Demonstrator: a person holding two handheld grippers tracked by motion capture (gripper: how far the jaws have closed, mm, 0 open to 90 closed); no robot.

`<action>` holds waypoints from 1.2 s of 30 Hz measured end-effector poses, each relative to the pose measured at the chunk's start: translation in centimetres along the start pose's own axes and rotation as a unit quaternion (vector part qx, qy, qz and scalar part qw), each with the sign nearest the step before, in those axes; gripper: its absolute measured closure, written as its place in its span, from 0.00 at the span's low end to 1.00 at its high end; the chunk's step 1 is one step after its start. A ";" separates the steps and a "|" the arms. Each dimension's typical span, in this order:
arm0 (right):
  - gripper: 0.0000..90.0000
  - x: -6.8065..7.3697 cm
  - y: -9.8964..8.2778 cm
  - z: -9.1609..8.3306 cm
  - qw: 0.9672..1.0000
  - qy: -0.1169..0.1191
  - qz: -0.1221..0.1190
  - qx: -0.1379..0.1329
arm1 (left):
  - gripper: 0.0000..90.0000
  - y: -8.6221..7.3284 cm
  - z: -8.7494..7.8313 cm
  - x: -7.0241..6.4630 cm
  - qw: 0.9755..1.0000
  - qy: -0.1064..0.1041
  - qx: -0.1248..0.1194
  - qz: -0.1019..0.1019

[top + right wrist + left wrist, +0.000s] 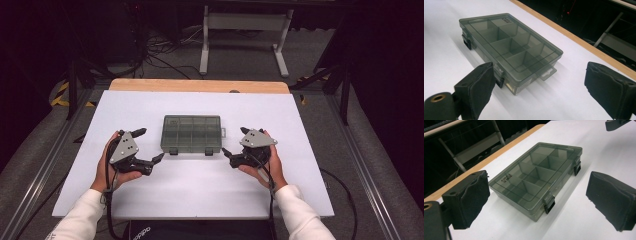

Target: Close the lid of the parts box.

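A smoky grey see-through compartment box (191, 134) lies shut in the middle of the white table top (150, 195), with two dark latches on its near side. Its dividers show through the lid (536, 172) and the compartments look empty (511, 47). My left gripper (149, 146) stands open just left of the box, with wide-apart padded jaws and nothing between them. My right gripper (236, 142) stands open just right of the box, also empty. In the right gripper view one latch (499, 75) lies close behind the left pad.
The white sheet covers a wooden table whose bare far edge (200, 86) shows. Beyond it stand a white table frame (245, 35) and cables on a grey floor. Dark metal rails (360, 165) run along both sides of the table.
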State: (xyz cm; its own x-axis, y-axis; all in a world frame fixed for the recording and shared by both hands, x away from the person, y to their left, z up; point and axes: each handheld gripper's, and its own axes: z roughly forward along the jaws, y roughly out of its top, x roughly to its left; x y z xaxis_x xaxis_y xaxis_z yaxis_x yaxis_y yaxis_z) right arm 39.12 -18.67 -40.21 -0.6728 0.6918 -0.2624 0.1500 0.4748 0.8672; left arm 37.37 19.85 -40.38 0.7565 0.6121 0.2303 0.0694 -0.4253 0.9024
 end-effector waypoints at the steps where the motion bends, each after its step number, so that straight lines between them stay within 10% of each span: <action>1: 0.11 0.0 -0.1 -0.1 1.000 0.001 0.000 0.000 | 0.06 0.0 -0.1 -0.1 1.000 0.001 0.000 0.005; 36: 0.11 -0.2 -2.9 -3.6 0.999 -0.039 0.000 0.018 | 0.06 -2.9 -4.4 -0.6 1.000 -0.003 0.017 -0.003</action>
State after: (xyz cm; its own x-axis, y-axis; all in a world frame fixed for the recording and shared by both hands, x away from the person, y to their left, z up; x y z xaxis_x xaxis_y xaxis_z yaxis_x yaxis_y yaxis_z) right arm 36.19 -22.12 -41.21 -0.6143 0.7314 -0.2961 0.1769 0.4933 0.8517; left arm 33.86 23.66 -41.58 0.7595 0.6110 0.2231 0.0962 -0.4447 0.8905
